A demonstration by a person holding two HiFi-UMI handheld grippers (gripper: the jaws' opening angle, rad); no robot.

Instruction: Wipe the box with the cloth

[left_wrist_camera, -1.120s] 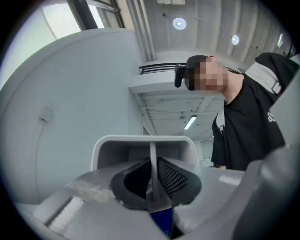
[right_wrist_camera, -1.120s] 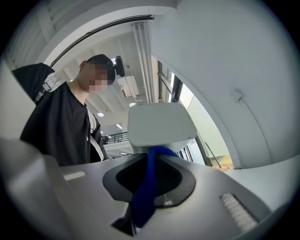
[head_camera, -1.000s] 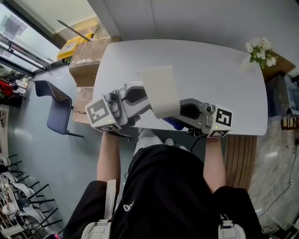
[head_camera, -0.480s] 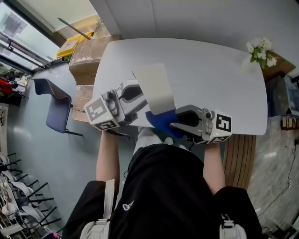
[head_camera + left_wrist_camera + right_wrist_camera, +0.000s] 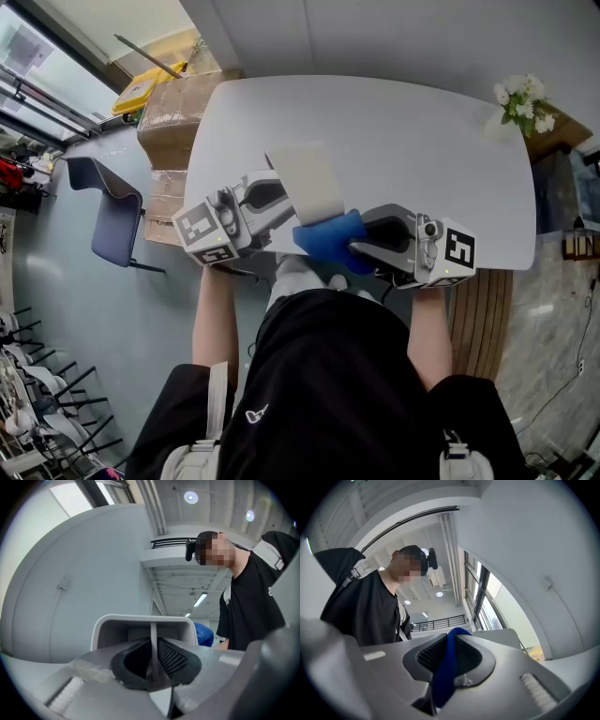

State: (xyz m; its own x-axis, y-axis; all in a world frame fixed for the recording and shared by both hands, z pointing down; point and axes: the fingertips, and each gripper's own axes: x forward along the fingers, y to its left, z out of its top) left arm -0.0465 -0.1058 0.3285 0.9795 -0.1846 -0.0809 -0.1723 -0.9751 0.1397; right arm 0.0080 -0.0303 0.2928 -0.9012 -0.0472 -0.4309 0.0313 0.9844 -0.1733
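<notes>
Wipe, centre frame.
Box (image 5: 305, 183) clamped by left gripper (image 5: 277, 202), cloth (image 5: 328, 239) by right gripper (image 5: 361, 246); wiping pressure may lever box loose.

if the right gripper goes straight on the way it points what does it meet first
Probably the pale rectangular box held by the left gripper: the right gripper, shut on the blue cloth, points at its near end, though depth is unclear.
</notes>
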